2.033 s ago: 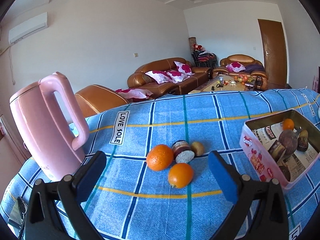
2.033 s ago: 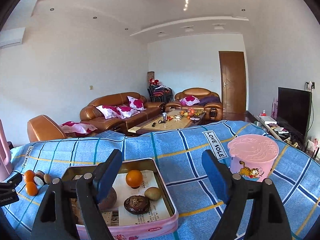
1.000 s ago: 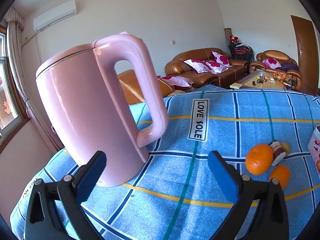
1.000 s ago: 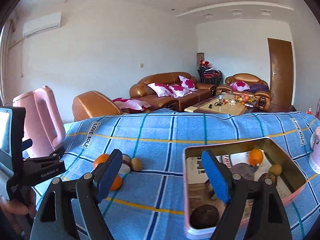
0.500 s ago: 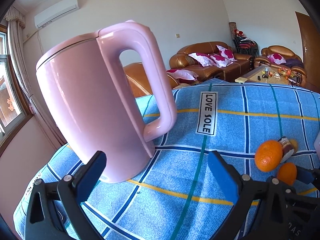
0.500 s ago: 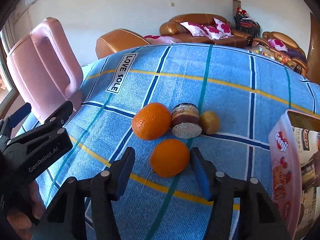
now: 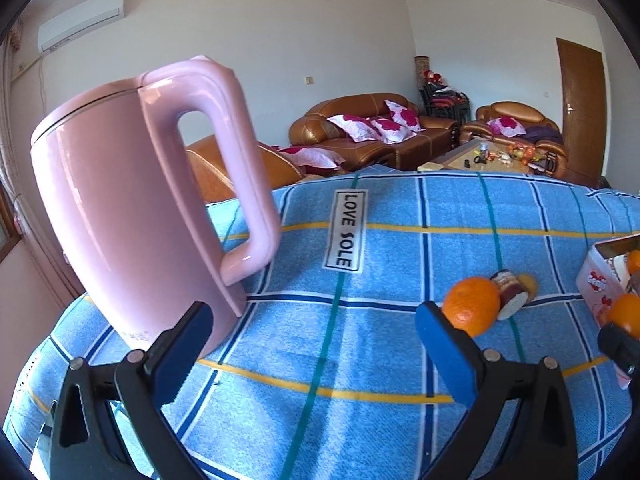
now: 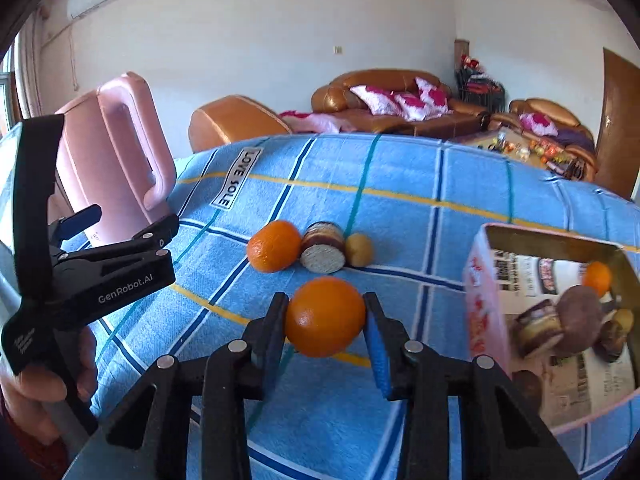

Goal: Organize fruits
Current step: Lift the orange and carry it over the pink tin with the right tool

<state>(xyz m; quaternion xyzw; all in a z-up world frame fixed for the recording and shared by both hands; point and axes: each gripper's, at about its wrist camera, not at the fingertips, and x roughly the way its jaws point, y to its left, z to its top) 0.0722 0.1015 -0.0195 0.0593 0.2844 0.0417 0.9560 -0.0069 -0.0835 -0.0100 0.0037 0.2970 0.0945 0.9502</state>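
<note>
The right gripper [image 8: 325,322] clenched a round orange fruit [image 8: 325,322] above the blue checked cloth [image 8: 400,216]. At three o'clock, the pink rectangular tin [image 8: 480,312] already held several fruits; three remained at twelve. The left gripper [image 7: 314,344] stayed spread, empty.

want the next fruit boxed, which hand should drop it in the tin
Right: its gripper has an orange between its fingers, beside the tin. The left gripper is open by the kettle.
</note>
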